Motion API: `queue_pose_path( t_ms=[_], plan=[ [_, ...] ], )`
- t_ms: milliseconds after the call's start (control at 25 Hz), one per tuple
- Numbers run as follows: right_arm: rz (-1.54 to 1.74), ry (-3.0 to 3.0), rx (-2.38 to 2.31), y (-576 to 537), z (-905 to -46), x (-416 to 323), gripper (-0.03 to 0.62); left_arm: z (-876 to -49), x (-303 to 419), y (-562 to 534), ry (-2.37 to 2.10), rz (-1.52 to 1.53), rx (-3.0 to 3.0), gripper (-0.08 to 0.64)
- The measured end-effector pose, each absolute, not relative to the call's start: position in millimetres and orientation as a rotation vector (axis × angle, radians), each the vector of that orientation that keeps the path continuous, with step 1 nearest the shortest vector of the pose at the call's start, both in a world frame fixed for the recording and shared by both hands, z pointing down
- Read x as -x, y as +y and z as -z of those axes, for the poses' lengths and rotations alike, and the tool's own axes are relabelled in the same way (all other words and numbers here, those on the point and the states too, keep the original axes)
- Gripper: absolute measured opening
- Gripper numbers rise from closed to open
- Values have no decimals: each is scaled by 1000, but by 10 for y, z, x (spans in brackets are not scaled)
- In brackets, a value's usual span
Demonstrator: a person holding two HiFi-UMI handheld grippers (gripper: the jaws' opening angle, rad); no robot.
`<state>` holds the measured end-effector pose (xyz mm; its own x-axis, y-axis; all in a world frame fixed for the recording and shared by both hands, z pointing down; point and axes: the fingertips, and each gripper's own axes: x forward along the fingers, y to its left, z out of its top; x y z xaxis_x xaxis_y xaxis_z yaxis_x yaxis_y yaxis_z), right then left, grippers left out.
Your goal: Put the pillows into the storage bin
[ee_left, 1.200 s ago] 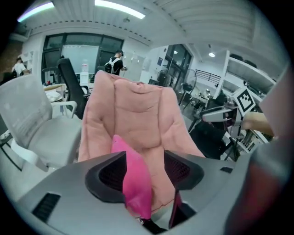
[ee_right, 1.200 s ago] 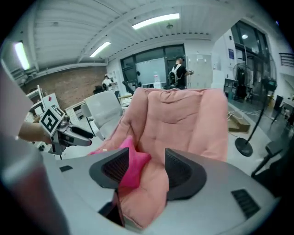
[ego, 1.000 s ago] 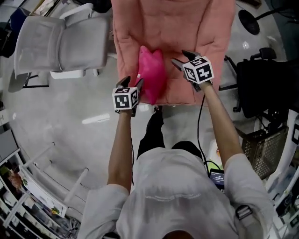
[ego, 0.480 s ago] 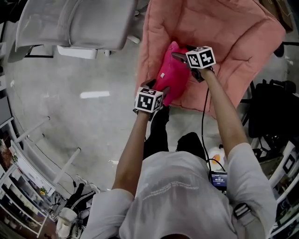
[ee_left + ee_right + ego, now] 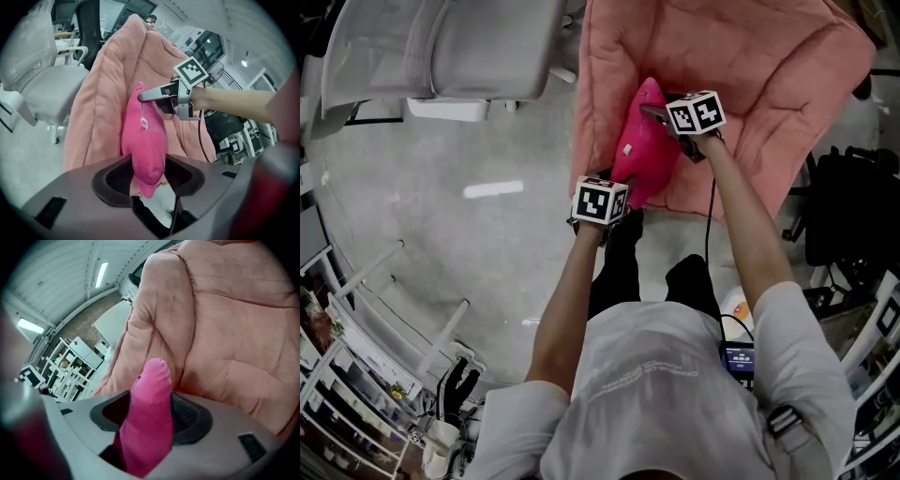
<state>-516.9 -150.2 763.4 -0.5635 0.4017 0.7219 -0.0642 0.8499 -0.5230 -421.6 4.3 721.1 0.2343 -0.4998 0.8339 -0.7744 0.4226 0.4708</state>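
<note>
Our left gripper (image 5: 622, 183) pinches the near end of the pillow (image 5: 645, 141), and our right gripper (image 5: 656, 117) pinches its far end. Both sets of jaws have just been closing on it. The pillow stands on edge on the pink chair (image 5: 750, 66). A grey chair (image 5: 441, 47) stands to the left.

Both arms reach forward, left gripper (image 5: 622, 184) and right gripper (image 5: 656, 117) jaws just closed onto the pillow (image 5: 639, 150).
</note>
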Motion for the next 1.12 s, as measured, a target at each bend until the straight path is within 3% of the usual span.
queue_pose_path(
  t_ms=[320, 600, 1120],
  plan=[
    [-731, -2242, 28, -1902, -6958, 4743, 262, -6726, 4281, -174, -1525, -259, -1436, 179],
    [-814, -2395, -334, -2558, -6079, 3859, 262, -6046, 4168, -789, -1513, -396, -1780, 170],
    [-835, -2530, -964, -3036, -4467, 1224, 261, -4627, 2401, -1721, -1214, -566, -2343, 167]
  ],
)
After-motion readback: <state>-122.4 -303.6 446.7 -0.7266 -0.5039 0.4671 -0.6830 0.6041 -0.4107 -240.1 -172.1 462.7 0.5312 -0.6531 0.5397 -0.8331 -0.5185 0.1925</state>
